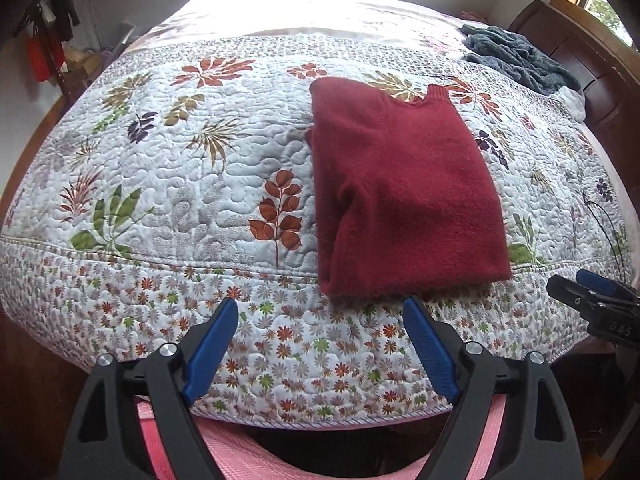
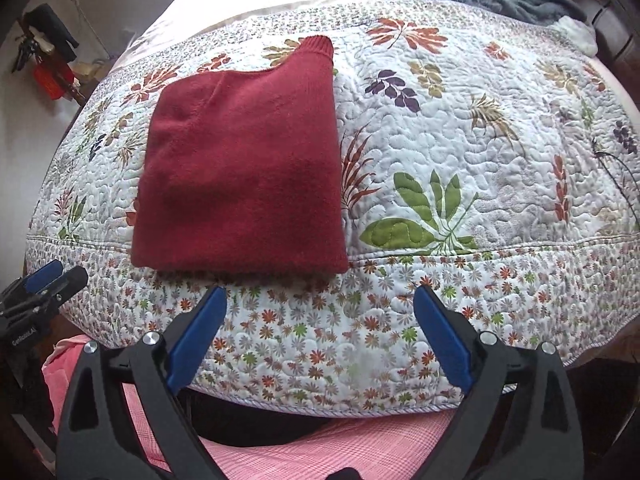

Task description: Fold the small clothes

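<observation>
Spreading across nearly the whole of both wrist views, the bed (image 1: 168, 184) wears a white quilt (image 2: 460, 152) printed with leaves and small flowers. On it lies the red sweater (image 1: 400, 192), folded into a neat rectangle with its ribbed collar at the far end, its near hem just short of the quilt's flowered border. A grey-blue blanket (image 1: 516, 54) sits crumpled at 1 o'clock, well apart from the sweater. Pink checked fabric (image 2: 360, 448) shows below the bed's edge at 6 o'clock. The left gripper (image 1: 320, 344) hovers level over the near border, jaws spread wide and empty, the sweater's hem at its 12 o'clock. The right gripper (image 2: 320, 336) hangs likewise, released and holding nothing, with the sweater at its 11 o'clock.
</observation>
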Action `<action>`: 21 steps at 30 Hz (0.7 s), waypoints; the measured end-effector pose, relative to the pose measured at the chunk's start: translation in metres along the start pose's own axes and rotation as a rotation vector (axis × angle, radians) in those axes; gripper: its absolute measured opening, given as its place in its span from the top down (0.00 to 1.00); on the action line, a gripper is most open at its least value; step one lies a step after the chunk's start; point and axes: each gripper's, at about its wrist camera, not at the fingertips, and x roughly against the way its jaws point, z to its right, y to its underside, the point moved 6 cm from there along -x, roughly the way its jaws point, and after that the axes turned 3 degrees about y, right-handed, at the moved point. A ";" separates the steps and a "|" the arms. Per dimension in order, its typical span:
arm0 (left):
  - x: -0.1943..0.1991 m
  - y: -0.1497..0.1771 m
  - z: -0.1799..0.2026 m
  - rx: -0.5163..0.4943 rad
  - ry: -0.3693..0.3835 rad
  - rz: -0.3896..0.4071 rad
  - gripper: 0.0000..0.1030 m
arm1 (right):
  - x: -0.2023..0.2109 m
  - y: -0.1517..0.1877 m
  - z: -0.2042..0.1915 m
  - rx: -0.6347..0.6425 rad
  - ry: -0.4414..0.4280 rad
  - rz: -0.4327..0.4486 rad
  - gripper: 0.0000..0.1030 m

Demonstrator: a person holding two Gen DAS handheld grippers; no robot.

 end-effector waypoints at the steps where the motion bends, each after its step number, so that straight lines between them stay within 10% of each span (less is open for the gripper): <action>1: 0.003 0.000 0.002 -0.006 -0.004 0.005 0.18 | 0.005 0.000 -0.001 0.002 0.010 0.005 0.08; 21: 0.041 -0.001 0.021 -0.028 -0.041 0.050 0.18 | 0.056 0.002 -0.014 0.018 0.057 0.068 0.05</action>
